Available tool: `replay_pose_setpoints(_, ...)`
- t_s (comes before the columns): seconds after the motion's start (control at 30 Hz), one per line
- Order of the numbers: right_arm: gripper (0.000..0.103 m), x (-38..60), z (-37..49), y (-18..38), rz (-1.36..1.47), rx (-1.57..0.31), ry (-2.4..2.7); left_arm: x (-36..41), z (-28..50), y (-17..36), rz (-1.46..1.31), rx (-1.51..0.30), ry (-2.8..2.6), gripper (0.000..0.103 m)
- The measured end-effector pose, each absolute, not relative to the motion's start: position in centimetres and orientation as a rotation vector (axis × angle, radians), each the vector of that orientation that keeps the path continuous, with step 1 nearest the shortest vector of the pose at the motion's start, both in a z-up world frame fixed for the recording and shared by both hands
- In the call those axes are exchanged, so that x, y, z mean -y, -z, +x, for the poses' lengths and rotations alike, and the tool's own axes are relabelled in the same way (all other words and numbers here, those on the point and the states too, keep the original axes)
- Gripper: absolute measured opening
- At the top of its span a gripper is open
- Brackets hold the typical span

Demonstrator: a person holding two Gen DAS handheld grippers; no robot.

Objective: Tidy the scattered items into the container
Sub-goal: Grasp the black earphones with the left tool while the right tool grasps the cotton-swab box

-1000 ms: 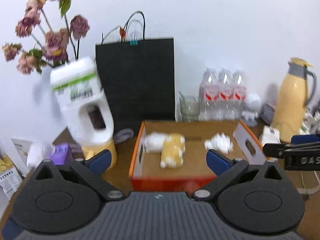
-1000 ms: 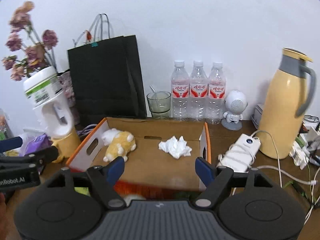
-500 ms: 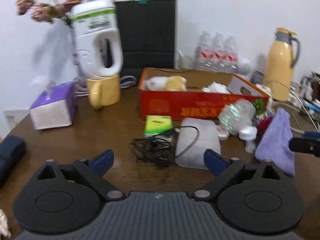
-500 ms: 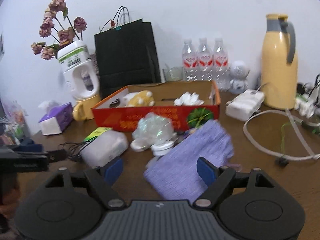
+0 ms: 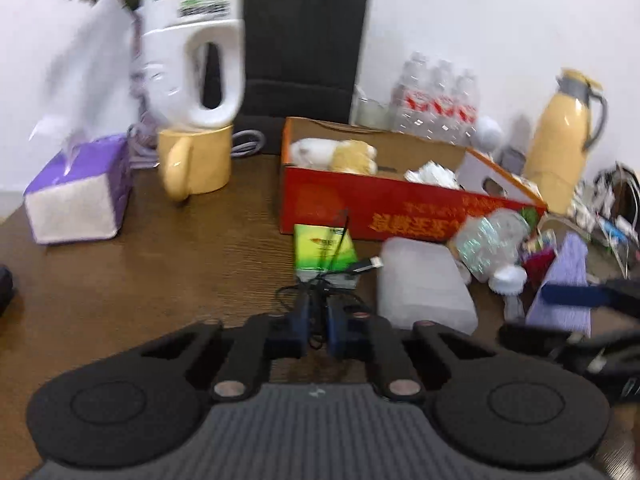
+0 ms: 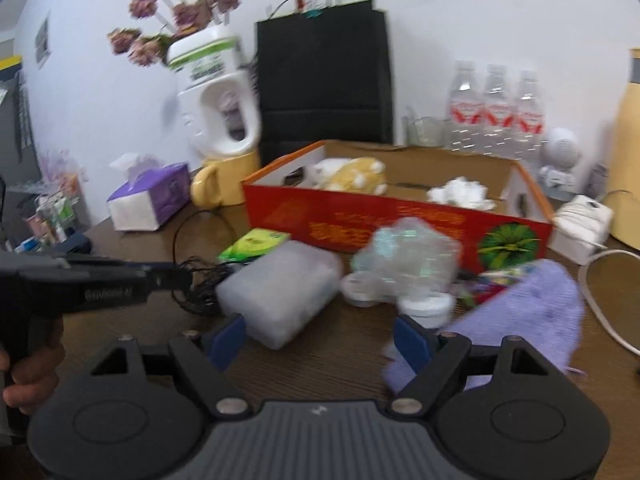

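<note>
White wall is standing behind a brown wooden surface (image 5: 140,272) that is carrying many things. At the back of it a red cardboard box (image 5: 384,208) is lying open, and inside it a white and yellow plush toy (image 5: 336,154) and a crumpled white tissue (image 6: 460,194) are resting. In front of the box the scattered items are lying: a green packet (image 5: 324,246), a tangled black cable (image 5: 316,292), a frosted plastic case (image 5: 424,284), a crumpled clear plastic bottle (image 6: 408,252), some small white caps (image 6: 424,306) and a purple cloth (image 6: 536,312). The left hand-held gripper (image 5: 318,322) is low over the surface and its blue fingers (image 5: 302,316) are pressed together on the black cable, just in front of the green packet. The right hand-held gripper (image 6: 320,338) is hanging with its fingers wide apart; the frosted plastic case is near its left finger and the purple cloth is beside its right finger, but neither one is between the pads. To the left of the box a yellow mug (image 5: 196,164) is standing with a white jug (image 5: 192,44) on top, and a purple tissue box (image 5: 80,192) is further left. Behind the box a black paper bag (image 5: 304,56), three water bottles (image 6: 496,112) and a yellow thermos (image 5: 564,140) are standing near the wall.
</note>
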State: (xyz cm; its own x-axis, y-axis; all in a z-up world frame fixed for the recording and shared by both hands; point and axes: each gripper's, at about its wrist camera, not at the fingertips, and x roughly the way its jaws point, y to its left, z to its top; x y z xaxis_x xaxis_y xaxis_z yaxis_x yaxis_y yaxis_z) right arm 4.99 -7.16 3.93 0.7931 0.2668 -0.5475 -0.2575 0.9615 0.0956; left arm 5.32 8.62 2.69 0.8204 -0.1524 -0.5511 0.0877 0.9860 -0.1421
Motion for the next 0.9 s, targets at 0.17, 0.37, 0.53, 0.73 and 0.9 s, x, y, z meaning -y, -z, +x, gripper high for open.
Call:
replay_pose_setpoints(0.17, 0.081, 3.3, 7.6, -3.2, -0.014, -0.617, -0.297, -9.6, 5.2, -3.1, -0.133, -0.562, 0.054, 0.006)
replay_pose_setpoints(0.37, 0.081, 1.3, 11.0, -2.3, 0.014, -0.677, -0.232, -10.0, 5.6, -3.2, -0.093, -0.583, 0.007, 0.005)
replay_pose_setpoints(0.53, 0.077, 1.4, 10.6, -1.7, -0.003, -0.672, -0.220, -8.1, 4.5, -2.7, 0.045, -0.598, -0.049, 0.005)
replay_pose_setpoints(0.73, 0.072, 3.4, 8.3, -2.1, -0.003, -0.691, -0.241, -6.9, 2.7, -2.9, 0.068, -0.588, -0.018, 0.005)
replay_pose_setpoints(0.9, 0.070, 5.9, 5.3, -2.9, -0.002, -0.695, -0.265, -5.2, 0.2, -2.8, 0.126, -0.596, 0.036, 0.005)
